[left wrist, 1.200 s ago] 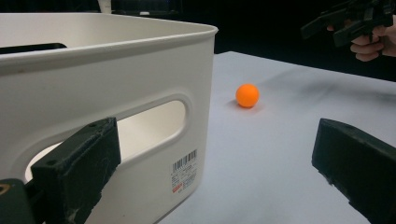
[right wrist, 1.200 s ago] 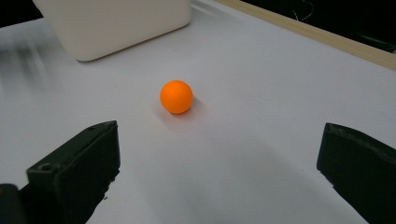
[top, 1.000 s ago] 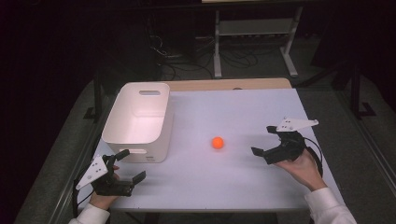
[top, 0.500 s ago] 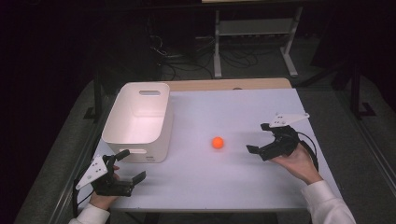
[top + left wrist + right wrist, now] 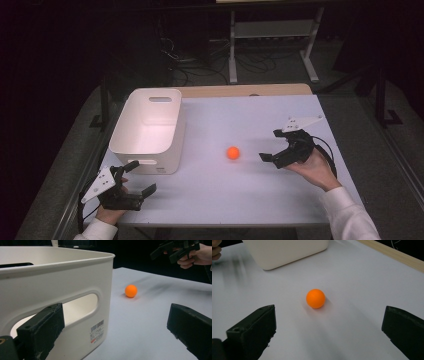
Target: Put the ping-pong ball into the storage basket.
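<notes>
A small orange ball [image 5: 232,153] lies on the white table, right of a white bin [image 5: 122,140]. My right gripper [image 5: 269,145] hovers just right of the ball, open, jaws pointing at it. In the right gripper view the ball [image 5: 315,298] sits ahead, between and beyond the spread jaws of that gripper [image 5: 329,332]. My left gripper [image 5: 144,176] is open at the front left corner, close to the bin's near wall. The left gripper view shows the bin's handle slot [image 5: 82,307], the ball [image 5: 131,291] farther off and the right gripper [image 5: 162,255] at top right.
The table [image 5: 210,200] has a wooden strip [image 5: 240,90] along its far edge. Beyond it the dark floor holds cables and a metal rack [image 5: 270,35]. The bin [image 5: 287,250] stands behind the ball in the right gripper view.
My right gripper has moved left across the table, closer to the ball. The left gripper, the ball and the bin have stayed where they were.
</notes>
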The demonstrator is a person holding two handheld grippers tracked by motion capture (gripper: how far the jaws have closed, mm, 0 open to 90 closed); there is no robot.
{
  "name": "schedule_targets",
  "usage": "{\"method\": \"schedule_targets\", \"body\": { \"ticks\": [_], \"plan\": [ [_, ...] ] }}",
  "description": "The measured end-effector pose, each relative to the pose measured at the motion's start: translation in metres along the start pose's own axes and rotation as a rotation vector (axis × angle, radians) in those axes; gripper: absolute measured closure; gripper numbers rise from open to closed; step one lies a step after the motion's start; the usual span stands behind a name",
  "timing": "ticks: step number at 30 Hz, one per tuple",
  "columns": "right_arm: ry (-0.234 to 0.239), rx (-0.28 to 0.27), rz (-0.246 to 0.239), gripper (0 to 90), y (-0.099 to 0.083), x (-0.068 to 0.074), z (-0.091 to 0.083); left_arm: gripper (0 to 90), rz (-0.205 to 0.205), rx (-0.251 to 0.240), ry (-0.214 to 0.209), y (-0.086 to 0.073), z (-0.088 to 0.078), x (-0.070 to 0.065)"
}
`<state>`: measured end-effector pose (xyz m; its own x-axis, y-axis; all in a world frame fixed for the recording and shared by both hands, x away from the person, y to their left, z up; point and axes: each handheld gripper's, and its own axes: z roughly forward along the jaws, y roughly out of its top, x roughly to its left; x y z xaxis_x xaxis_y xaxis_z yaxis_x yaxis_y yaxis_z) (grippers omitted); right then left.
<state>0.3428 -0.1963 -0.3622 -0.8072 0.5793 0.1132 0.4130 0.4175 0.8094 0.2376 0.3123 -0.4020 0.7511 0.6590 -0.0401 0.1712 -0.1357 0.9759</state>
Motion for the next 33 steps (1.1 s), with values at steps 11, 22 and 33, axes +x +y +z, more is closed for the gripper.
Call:
{"method": "schedule_targets", "body": {
  "ticks": [11,22,33],
  "plan": [
    [0.037,0.033,-0.001,0.0,0.012,-0.002,0.014,0.7,0.001,-0.001,0.001,0.0,0.0,0.0],
    [0.062,0.061,-0.019,0.0,0.019,-0.003,0.027,0.7,0.001,-0.001,0.0,0.0,0.0,0.0],
    [0.078,0.084,-0.022,0.0,0.022,-0.004,0.037,0.7,0.001,0.0,0.001,0.0,0.0,0.0]
  ]
}}
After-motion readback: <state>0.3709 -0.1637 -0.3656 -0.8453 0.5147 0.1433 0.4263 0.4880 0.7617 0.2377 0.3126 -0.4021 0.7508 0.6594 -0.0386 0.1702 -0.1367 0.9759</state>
